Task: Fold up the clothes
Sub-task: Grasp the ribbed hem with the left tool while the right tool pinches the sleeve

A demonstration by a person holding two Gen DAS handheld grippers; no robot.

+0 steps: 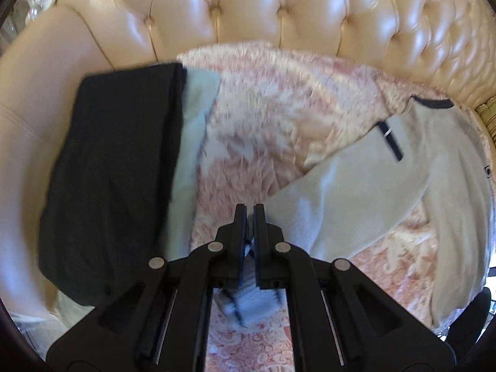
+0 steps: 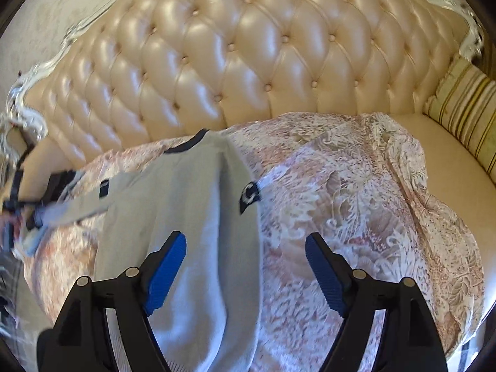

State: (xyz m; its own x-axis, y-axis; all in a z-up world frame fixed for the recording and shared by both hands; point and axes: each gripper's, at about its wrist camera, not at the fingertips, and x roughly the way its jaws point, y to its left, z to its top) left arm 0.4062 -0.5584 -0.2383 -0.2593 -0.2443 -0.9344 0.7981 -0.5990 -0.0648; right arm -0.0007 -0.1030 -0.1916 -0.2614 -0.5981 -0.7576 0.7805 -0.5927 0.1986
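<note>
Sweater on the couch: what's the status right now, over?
Left tool shut on a sleeve cuff of the grey sweater. Right tool open above its body. Folded dark garment stacked off left, nothing blocking.

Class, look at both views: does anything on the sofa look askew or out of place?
The grey sweater lies crooked across the patterned blanket, one sleeve pulled out by the shut left gripper.
</note>
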